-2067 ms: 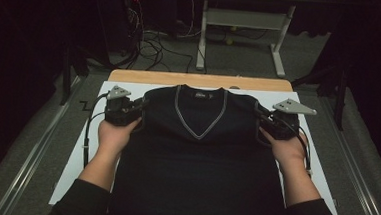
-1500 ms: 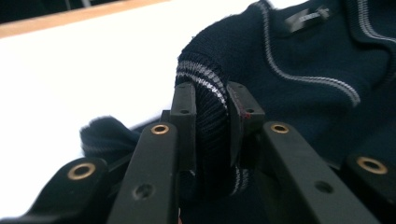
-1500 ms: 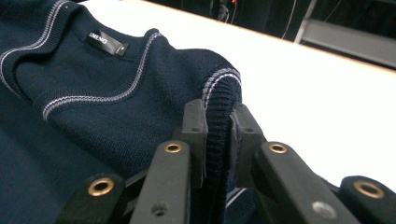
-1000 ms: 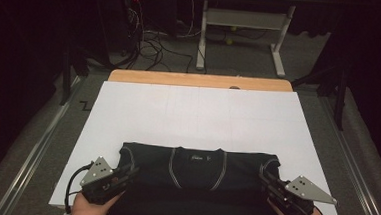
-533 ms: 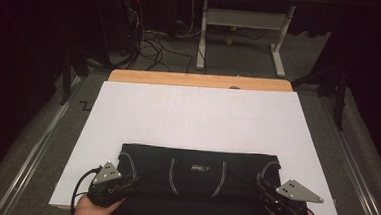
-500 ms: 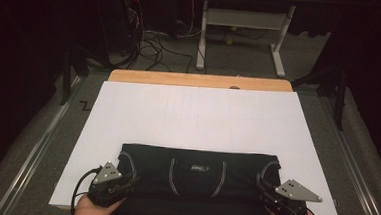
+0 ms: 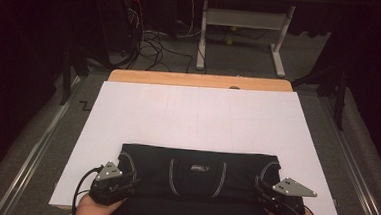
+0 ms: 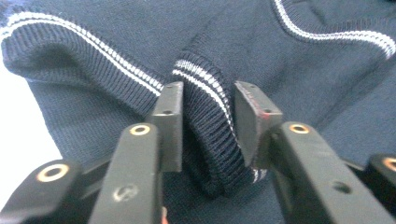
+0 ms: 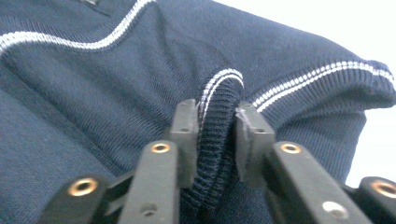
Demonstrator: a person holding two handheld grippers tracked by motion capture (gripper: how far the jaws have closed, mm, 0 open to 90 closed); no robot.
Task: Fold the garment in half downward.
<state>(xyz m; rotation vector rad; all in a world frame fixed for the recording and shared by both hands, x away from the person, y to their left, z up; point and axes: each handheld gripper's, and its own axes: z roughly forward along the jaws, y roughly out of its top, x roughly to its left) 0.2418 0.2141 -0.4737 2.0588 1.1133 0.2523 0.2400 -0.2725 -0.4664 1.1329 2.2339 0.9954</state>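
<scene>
High view: sweater (image 7: 197,170) top half has been pulled from far end of tabletop (image 7: 198,113) back toward the person, so it's now folded over itself, collar facing up between the two tools. Left hand-held gripper (image 7: 124,182) sits at the fold's left corner, right hand-held gripper (image 7: 268,192) at the right corner. Hands low at near edge, forearms barely in frame, both tools pointing fwd and slightly inward. My read: fold step done, release in progress.

Left gripper view: jaws have just been opening. Ribbed armhole trim (image 8: 208,126) stands bunched between them, touching the left pad, w/ a small gap at the right pad, so no clamp now; narrow opening. Tool angled down at the fabric.

Right gripper view: jaws also have just been opening. Striped rib edge (image 9: 215,126) between pads, slack on the right side, looks let go; narrow gap. White surface beyond the sweater's edge, upper right.

Next prob: back both tools off w/o dragging trim.
</scene>
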